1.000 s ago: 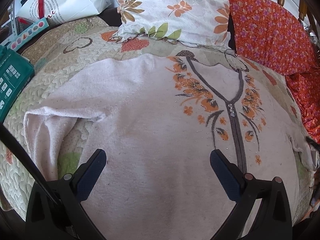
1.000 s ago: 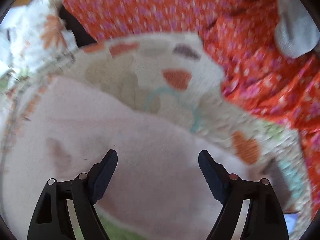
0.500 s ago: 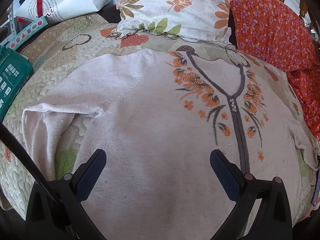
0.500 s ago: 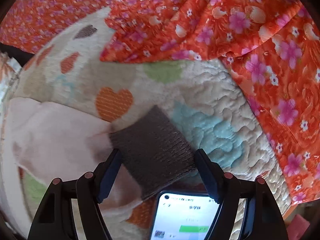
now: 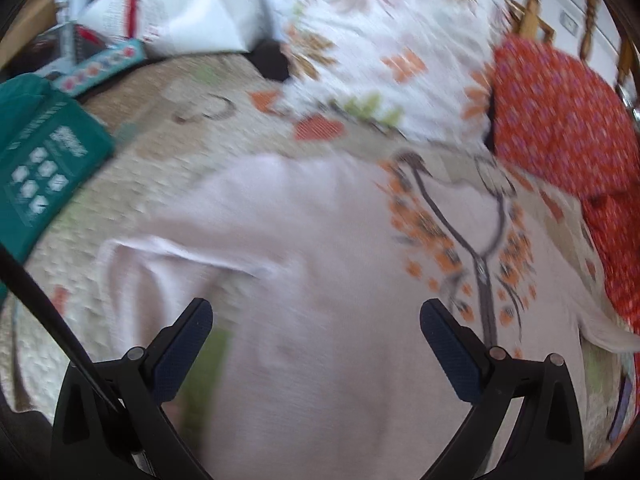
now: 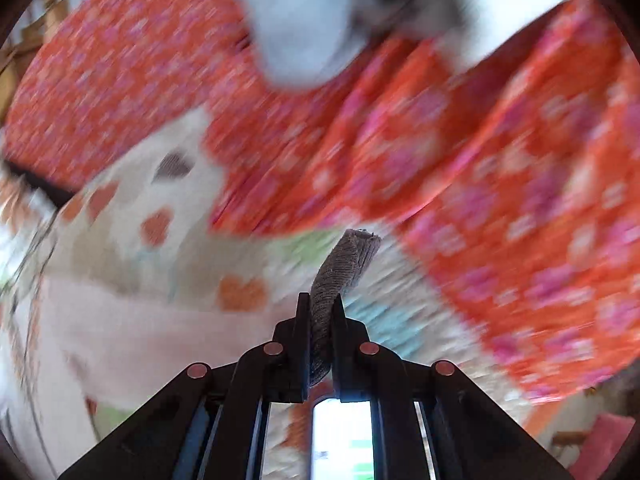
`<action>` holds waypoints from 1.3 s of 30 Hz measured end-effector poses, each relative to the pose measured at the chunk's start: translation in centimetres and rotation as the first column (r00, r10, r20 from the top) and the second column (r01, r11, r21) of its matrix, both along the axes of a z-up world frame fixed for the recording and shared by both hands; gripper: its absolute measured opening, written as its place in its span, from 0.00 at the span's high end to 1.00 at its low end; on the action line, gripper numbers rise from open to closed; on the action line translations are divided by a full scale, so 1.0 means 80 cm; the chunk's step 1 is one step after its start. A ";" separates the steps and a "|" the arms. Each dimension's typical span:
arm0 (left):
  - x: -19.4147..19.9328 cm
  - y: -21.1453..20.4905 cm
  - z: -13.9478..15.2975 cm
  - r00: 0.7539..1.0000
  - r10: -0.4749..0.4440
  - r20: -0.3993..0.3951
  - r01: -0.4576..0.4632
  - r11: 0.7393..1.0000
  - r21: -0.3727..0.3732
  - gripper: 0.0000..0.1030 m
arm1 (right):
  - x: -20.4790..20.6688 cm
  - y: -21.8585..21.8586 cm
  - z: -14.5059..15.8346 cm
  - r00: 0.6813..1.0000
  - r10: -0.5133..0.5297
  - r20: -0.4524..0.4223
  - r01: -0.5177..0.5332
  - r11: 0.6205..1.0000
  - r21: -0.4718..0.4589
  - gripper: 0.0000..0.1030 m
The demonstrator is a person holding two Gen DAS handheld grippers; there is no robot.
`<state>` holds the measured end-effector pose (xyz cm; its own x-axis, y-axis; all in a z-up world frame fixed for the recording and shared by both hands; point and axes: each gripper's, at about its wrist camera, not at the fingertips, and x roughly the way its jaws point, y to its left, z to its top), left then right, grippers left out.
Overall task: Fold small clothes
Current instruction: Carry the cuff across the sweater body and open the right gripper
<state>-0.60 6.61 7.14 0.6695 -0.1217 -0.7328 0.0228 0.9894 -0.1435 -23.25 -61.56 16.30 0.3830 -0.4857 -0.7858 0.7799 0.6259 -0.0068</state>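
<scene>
Right wrist view showed the right gripper (image 6: 320, 308) with its fingers (image 6: 302, 320) having just been closing, now pinched tight on the grey ribbed knit cuff (image 6: 344, 264) of the pale pink sweater (image 6: 100, 340), the cuff standing up out of the grip and clear of the cream quilted bedspread with heart patches (image 6: 192, 248). Behind the cuff lay the orange-red floral quilt (image 6: 440, 152), with a blurred white and grey bundle (image 6: 304, 20) beyond it; below the cuff, between the gripper's arms, a lit phone screen (image 6: 342, 436) showed. Left wrist view had the left gripper (image 5: 316, 320) with its dark blue padded fingers (image 5: 188, 332) spread wide and nothing between them, hovering over the body of the sweater, which lay flat on the bedspread with its orange flower embroidery and grey placket (image 5: 484, 280) to the right. Beyond the sweater sat a floral pillow (image 5: 380, 52), an orange-red cushion (image 5: 556, 120), a teal box (image 5: 44, 152) and a white paper bag (image 5: 172, 4)
</scene>
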 end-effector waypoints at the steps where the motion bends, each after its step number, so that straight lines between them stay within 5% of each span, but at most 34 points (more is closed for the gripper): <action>1: 0.000 0.009 0.007 1.000 0.015 0.011 -0.015 1.000 0.001 0.00 | 0.001 -0.001 0.014 1.000 -0.009 0.011 0.009 1.000 -0.015 0.92; 6: 0.006 0.064 0.064 0.990 0.086 0.114 -0.089 0.996 0.025 0.00 | 0.057 0.061 0.068 0.984 0.116 0.136 -0.113 0.993 -0.029 0.92; 10: 0.021 0.098 0.085 0.979 0.128 0.156 -0.132 0.991 0.013 0.00 | 0.140 0.160 0.073 0.929 0.294 0.223 -0.307 0.952 0.024 0.92; 16: 0.029 0.139 0.065 0.979 0.173 0.103 -0.170 0.985 -0.039 0.00 | 0.292 0.365 0.018 0.787 0.556 0.267 -0.604 0.782 0.151 0.92; 22: 0.024 0.185 0.060 0.966 0.244 0.082 -0.235 0.966 -0.111 0.00 | 0.390 0.542 -0.075 0.670 0.701 0.244 -0.742 0.618 0.260 0.92; 33: 0.020 0.254 0.052 0.932 0.361 0.039 -0.347 0.915 -0.205 0.00 | 0.448 0.714 -0.178 0.512 0.851 0.121 -0.831 0.454 0.322 0.87; 39: 0.017 0.268 0.054 0.917 0.396 0.040 -0.379 0.899 -0.221 0.00 | 0.439 0.762 -0.165 0.412 0.895 0.170 -0.880 0.342 0.329 0.84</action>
<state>0.73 28.07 11.43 0.7507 0.0187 -0.6604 -0.3360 0.8714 -0.3573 11.88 -0.63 3.13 0.3990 0.4006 -0.8248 -0.2314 0.9144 0.3322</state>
